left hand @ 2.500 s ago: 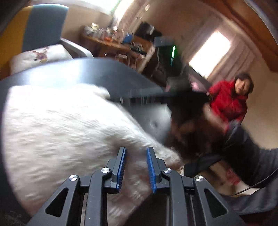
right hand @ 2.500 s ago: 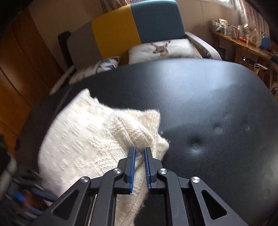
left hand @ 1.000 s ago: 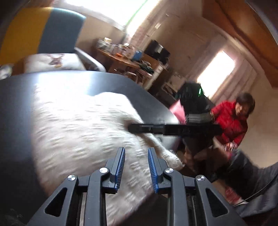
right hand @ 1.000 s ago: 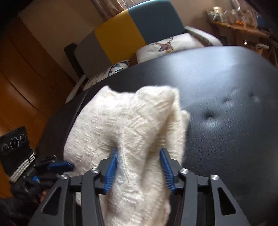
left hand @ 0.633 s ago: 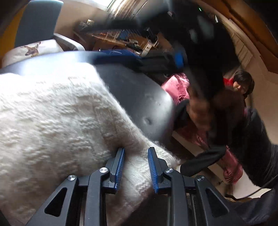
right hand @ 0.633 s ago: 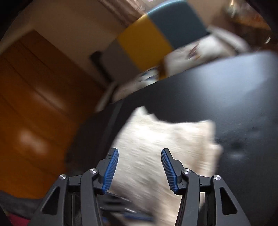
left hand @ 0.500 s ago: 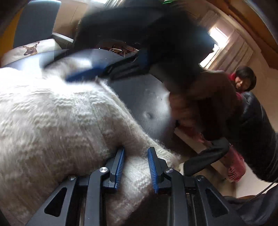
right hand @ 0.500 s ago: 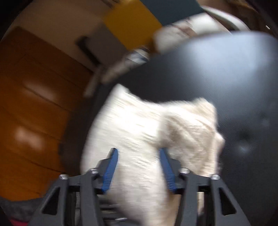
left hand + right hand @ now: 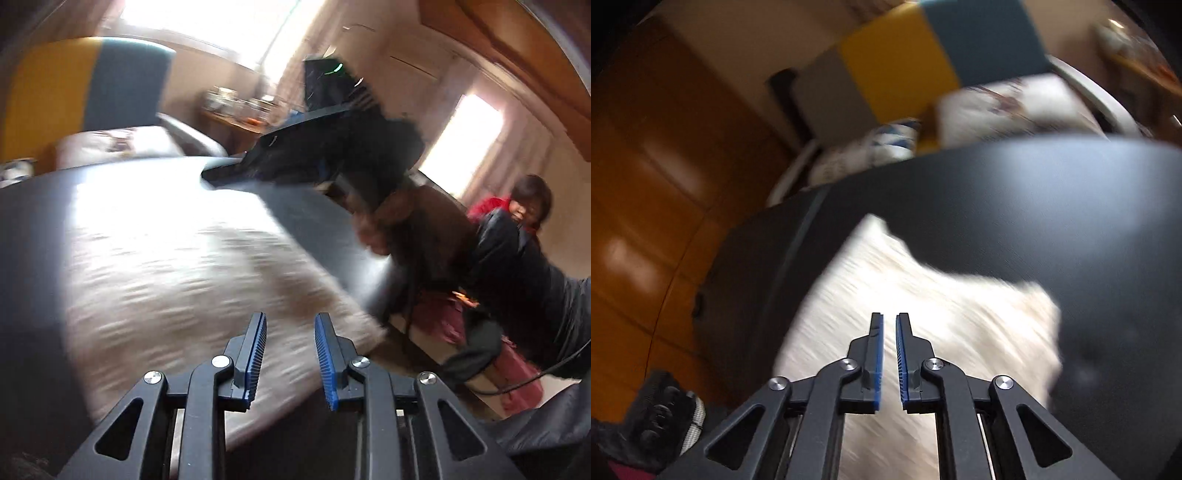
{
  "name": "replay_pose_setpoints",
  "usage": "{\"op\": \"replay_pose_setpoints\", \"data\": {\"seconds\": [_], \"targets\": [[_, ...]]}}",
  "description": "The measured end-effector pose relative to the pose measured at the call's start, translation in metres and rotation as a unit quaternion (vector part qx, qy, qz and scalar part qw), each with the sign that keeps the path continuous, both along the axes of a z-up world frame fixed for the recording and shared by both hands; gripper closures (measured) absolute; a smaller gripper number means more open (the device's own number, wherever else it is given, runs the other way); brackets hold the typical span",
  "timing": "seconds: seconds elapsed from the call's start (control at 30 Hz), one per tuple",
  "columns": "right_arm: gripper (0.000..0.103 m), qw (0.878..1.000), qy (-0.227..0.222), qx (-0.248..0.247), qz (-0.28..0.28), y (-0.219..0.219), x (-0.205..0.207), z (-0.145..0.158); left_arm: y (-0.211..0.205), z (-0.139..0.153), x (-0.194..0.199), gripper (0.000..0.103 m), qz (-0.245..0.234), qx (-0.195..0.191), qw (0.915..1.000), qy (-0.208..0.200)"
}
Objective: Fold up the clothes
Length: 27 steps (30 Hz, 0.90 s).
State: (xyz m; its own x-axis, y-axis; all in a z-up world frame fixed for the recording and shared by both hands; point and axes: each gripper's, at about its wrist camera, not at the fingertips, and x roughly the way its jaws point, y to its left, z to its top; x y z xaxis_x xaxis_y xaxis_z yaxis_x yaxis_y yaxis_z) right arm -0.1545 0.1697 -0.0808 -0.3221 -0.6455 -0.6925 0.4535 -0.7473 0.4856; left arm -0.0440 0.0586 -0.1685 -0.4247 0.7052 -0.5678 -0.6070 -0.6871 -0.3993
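The white sweater (image 9: pixel 177 273) is lying on the black seat (image 9: pixel 1015 206), under and ahead of both sets of fingers. The left gripper (image 9: pixel 290 356) is sitting partly open and holding nothing. The right gripper (image 9: pixel 889 358) is almost closed, with only a thin gap and nothing in it.

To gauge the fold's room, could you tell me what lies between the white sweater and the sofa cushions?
In the right wrist view, only bare black table lies between the white sweater and the sofa cushions behind it.
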Motion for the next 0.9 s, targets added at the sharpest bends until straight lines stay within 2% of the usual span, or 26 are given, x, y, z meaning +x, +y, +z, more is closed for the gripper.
{"op": "replay_pose_setpoints", "data": {"seconds": [0.1,0.2,0.33,0.43,0.53,0.7,0.8,0.83,0.9], "targets": [[0.093,0.999,-0.004,0.015,0.039,-0.049,-0.021,-0.001,-0.018,-0.011,0.005,0.077,0.034,-0.027,0.9991,-0.001],[0.093,0.997,-0.026,0.055,0.051,-0.091,-0.045,-0.022,-0.033,-0.016,0.011,0.077,0.055,-0.042,0.9976,-0.002],[0.094,0.983,-0.067,0.168,0.037,-0.120,-0.062,-0.069,-0.018,-0.034,0.009,0.076,0.051,-0.079,0.9955,-0.008],[0.100,0.987,-0.071,0.146,0.017,-0.119,-0.070,-0.084,-0.014,-0.040,0.005,0.075,0.054,-0.076,0.9955,-0.016],[0.101,0.987,-0.071,0.140,0.012,-0.119,-0.072,-0.086,-0.015,-0.042,0.000,0.076,0.054,-0.061,0.9962,-0.032],[0.101,0.989,-0.078,0.123,0.006,-0.115,-0.074,-0.085,-0.012,-0.040,-0.002,0.075,0.056,-0.063,0.9961,-0.029],[0.100,0.991,-0.080,0.104,-0.003,-0.108,-0.073,-0.078,-0.015,-0.034,-0.004,0.075,0.061,-0.050,0.9963,-0.035],[0.097,0.993,-0.078,0.090,-0.006,-0.103,-0.071,-0.073,-0.017,-0.031,-0.004,0.075,0.063,-0.045,0.9964,-0.036],[0.094,0.996,-0.058,0.061,-0.013,-0.090,-0.061,-0.057,-0.022,-0.024,-0.003,0.075,0.069,-0.034,0.9966,-0.031]]}}
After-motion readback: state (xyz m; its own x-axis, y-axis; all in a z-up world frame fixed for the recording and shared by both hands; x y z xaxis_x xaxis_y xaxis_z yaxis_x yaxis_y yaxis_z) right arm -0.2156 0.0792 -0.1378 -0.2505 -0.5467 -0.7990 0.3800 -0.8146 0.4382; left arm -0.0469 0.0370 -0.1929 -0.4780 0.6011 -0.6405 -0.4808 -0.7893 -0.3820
